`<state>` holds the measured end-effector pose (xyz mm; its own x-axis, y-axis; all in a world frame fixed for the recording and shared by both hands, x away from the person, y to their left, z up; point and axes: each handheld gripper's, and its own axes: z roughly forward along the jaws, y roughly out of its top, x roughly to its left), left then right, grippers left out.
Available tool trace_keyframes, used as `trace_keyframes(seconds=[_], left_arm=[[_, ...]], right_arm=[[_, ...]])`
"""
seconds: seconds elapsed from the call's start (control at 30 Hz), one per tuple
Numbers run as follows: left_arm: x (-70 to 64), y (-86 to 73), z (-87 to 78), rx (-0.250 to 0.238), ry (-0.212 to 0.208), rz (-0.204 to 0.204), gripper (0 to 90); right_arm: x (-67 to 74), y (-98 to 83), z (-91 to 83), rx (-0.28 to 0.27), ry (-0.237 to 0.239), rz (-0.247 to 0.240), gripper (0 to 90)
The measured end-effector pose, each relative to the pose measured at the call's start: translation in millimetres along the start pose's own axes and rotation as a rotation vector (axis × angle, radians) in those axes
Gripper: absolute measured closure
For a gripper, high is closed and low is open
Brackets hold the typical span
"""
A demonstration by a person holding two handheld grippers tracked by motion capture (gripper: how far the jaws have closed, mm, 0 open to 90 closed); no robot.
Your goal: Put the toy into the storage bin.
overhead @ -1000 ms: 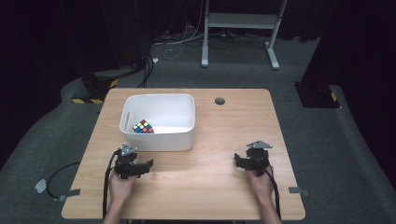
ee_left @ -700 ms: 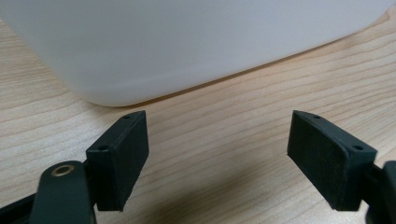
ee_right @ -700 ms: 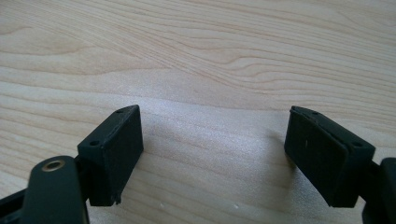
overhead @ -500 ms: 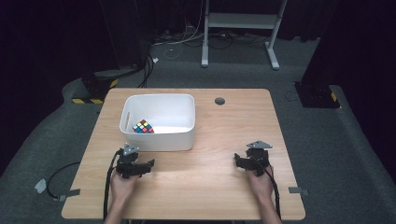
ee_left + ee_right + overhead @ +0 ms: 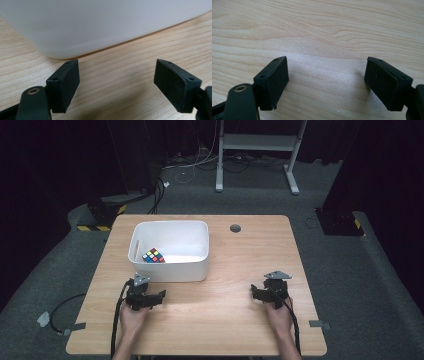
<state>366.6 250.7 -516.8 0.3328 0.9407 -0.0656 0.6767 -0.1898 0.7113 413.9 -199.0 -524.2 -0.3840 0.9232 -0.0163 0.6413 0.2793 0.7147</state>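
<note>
Your white bin (image 5: 170, 265) sits upright on the table, at about 10 o'clock from the table's middle and at 12 o'clock from your left hand. It is a rounded-corner rectangular tub, open-topped, its long side facing you. Inside, against its 9 o'clock wall, your puzzle cube (image 5: 153, 256) lies tilted, showing mixed coloured squares on top.

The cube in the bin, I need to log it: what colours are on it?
The multicoloured puzzle cube shows red, blue, yellow, green and white squares, best in the high view.
</note>
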Motion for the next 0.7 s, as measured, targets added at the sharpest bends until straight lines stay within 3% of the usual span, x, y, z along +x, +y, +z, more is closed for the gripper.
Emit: trace_keyframes(seconds=[0.43, 0.7], left_arm=[[0.9, -0.8, 5.7, 0.009, 0.014, 0.009, 21.0], [-1.9, -5.6, 9.6, -0.032, 0.05, 0.046, 20.5]], right_arm=[[0.0, 0.0, 0.0, 0.0, 0.0, 0.0, 19.3], [0.0, 0.0, 0.0, 0.0, 0.0, 0.001, 19.3]])
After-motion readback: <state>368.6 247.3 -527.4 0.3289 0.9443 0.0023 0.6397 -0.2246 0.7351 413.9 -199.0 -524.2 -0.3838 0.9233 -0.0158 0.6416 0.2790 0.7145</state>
